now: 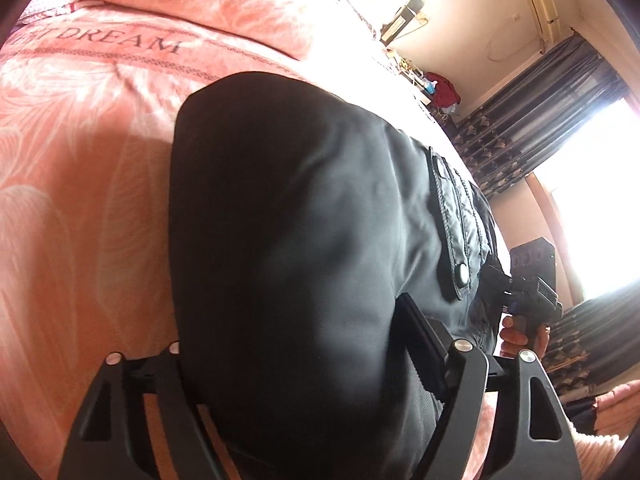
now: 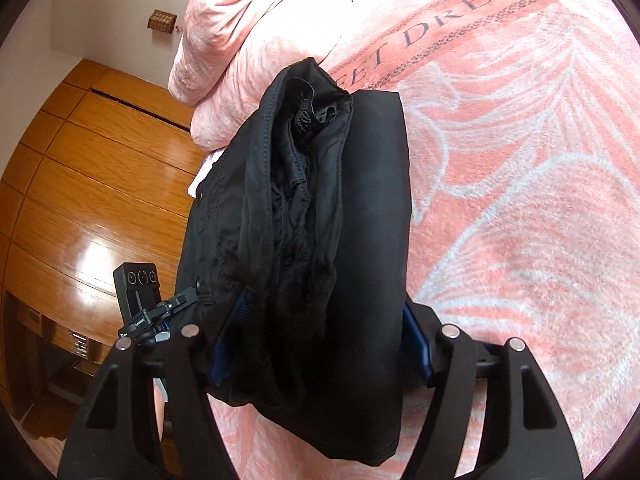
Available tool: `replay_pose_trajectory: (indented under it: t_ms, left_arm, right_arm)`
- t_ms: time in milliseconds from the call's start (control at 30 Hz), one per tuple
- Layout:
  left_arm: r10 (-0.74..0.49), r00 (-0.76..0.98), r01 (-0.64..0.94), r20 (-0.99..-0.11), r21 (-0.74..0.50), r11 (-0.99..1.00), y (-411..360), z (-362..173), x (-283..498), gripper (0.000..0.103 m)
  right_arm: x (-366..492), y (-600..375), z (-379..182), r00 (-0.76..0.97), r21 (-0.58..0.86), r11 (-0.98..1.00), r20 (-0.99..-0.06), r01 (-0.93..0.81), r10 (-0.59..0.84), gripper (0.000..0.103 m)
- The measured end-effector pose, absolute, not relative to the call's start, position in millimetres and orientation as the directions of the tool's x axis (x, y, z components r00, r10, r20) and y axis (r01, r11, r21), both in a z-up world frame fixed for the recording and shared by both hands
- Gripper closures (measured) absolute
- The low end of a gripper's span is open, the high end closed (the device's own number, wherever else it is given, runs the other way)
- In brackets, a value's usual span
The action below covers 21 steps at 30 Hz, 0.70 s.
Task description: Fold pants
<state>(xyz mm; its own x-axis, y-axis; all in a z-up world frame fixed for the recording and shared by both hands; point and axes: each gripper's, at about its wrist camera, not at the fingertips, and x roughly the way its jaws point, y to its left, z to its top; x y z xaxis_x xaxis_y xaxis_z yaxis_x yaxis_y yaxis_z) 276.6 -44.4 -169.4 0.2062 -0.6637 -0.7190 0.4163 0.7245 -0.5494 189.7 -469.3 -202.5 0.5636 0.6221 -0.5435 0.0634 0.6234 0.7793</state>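
Black pants [image 1: 300, 200] lie folded into a thick bundle on a pink bed blanket [image 1: 80, 160]. A pocket flap with a metal snap [image 1: 460, 236] faces up. My left gripper [image 1: 292, 320] stands wide with one end of the bundle between its fingers; the left finger is hidden behind the cloth. In the right wrist view the pants [image 2: 320, 180] show their stacked layers end on. My right gripper [image 2: 324, 308] straddles that end, its blue pads [image 2: 416, 336] wide apart beside the cloth. The other gripper [image 1: 532, 292] and the hand holding it show past the bundle.
The blanket [image 2: 520, 200] spreads wide to the right, printed with lettering. A crumpled pink duvet [image 2: 248, 40] lies at the bed's head. Wooden panelling [image 2: 80, 180] runs along the bed's left side. Dark curtains [image 1: 540, 120] and a bright window are beyond the bed.
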Motion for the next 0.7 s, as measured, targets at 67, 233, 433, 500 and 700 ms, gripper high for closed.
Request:
replay_pose_trajectory:
  t_ms: [67, 233, 433, 500, 700]
  left_arm:
    - [-0.626, 0.252, 0.41, -0.737, -0.505, 0.759, -40.6, -164.2, 274.4, 0.017]
    - [-0.465, 0.396, 0.377, -0.792, -0.321, 0.869, -44.4, -142.2, 273.4, 0.006]
    - [-0.272, 0.494, 0.304, -0.826, -0.129, 0.944, -26.2, -113.0, 228.3, 0.004]
    - [-0.256, 0.487, 0.308, -0.835, -0.111, 0.945, -31.7, -109.4, 213.2, 0.004]
    - [-0.268, 0.481, 0.279, -0.834, -0.145, 0.949, -43.5, -94.7, 175.5, 0.004]
  right_arm:
    - [183.2, -472.2, -196.0, 0.579, 0.769, 0.634, -0.553, 0.08, 0.599, 0.028]
    - [148.1, -483.9, -176.2, 0.613, 0.688, 0.707, -0.632, 0.163, 0.474, 0.018]
    - [103.9, -462.3, -133.4, 0.632, 0.435, 0.868, -0.749, 0.24, 0.2, 0.003]
    - [93.5, -447.3, -119.6, 0.631, 0.345, 0.899, -0.769, 0.271, 0.104, 0.003]
    - [77.3, -396.9, -92.5, 0.616, 0.162, 0.942, -0.786, 0.293, -0.056, 0.003]
